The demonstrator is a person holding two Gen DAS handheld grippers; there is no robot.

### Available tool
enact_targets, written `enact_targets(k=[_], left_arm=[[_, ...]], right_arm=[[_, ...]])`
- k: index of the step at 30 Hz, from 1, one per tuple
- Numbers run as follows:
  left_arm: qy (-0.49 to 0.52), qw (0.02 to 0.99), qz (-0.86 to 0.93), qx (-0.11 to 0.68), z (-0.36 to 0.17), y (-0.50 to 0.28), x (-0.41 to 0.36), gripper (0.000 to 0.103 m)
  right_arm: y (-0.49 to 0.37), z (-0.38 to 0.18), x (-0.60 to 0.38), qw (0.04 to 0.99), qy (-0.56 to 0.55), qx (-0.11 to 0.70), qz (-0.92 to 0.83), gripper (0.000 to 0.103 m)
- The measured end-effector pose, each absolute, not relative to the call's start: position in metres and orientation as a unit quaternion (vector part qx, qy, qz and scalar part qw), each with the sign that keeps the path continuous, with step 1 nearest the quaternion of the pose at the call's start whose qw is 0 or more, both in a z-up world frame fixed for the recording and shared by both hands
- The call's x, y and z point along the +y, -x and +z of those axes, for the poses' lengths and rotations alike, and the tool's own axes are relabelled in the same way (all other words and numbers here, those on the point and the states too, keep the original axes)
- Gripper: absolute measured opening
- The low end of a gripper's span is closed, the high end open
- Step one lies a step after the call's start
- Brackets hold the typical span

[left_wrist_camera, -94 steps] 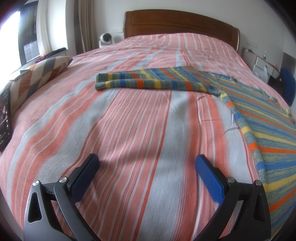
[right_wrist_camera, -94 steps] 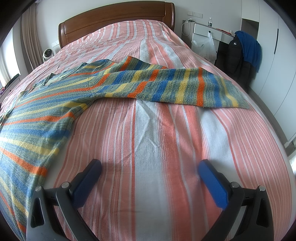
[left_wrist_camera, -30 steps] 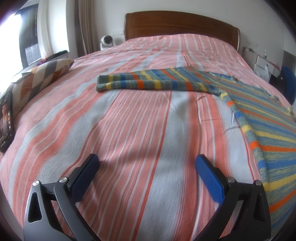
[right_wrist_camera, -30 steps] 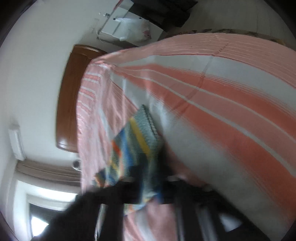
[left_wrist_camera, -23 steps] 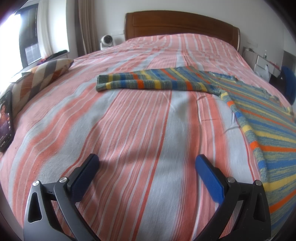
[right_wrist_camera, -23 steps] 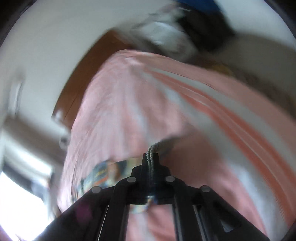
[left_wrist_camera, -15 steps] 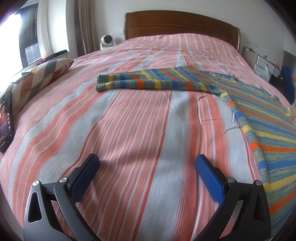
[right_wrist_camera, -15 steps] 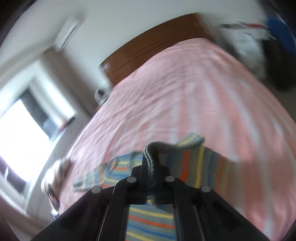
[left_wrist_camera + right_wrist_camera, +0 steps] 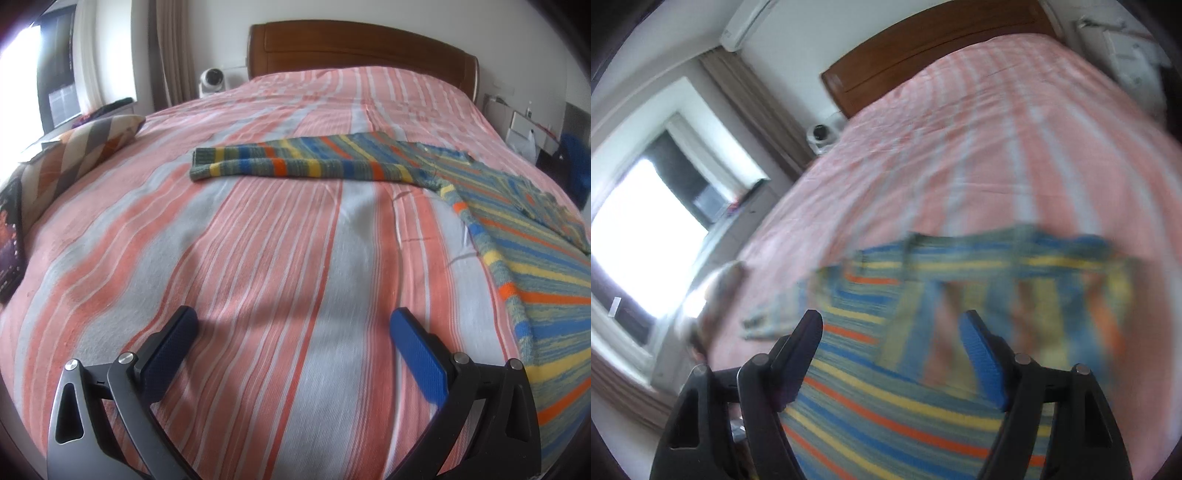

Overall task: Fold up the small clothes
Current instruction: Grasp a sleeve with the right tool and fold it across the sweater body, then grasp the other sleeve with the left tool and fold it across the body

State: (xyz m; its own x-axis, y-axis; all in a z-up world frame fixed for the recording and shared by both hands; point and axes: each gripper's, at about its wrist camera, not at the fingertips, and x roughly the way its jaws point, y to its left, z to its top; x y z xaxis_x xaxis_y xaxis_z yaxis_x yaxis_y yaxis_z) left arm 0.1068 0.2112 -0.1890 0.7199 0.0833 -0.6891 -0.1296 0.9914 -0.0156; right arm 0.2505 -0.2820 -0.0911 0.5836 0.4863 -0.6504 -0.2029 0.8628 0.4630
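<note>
A striped knit sweater [image 9: 524,236] in blue, yellow, orange and grey-green lies on the bed. Its left sleeve [image 9: 295,164] stretches flat to the left, far ahead of my left gripper [image 9: 291,332], which is open and empty over bare bedspread. In the blurred right wrist view the sweater body [image 9: 886,406] lies under my right gripper [image 9: 890,332], which is open and empty. The right sleeve [image 9: 1015,317] lies folded across the body.
The bed has a pink, orange and white striped cover [image 9: 258,258] and a wooden headboard [image 9: 362,48]. A patterned pillow [image 9: 74,151] lies at the left edge. A small white camera [image 9: 212,79] stands by the headboard. A window [image 9: 646,236] is on the left.
My right gripper carried the right sleeve's cuff over the sweater body, then opened and let it go. The sleeve now lies across the body. My left gripper has stayed still.
</note>
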Motion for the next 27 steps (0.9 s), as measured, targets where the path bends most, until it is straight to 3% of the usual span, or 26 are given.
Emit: enact_targets(k=[7, 14, 21, 27], left_arm=[[0.03, 0.927, 0.058, 0.369, -0.189, -0.106, 0.211, 0.103], [0.027, 0.927, 0.06, 0.368, -0.189, -0.107, 0.21, 0.103], [0.027, 0.927, 0.06, 0.368, -0.189, -0.106, 0.21, 0.103], [0.027, 0.927, 0.061, 0.368, -0.189, -0.106, 0.209, 0.103]], right_arm=[[-0.17, -0.135, -0.393, 0.903, -0.025, 0.426, 0.058, 0.079], [-0.094, -0.167, -0.452, 0.907, -0.045, 0.419, 0.002, 0.082], [-0.093, -0.184, -0.453, 0.914, -0.046, 0.403, 0.009, 0.09], [-0.093, -0.187, -0.453, 0.915, -0.046, 0.401, 0.013, 0.091]])
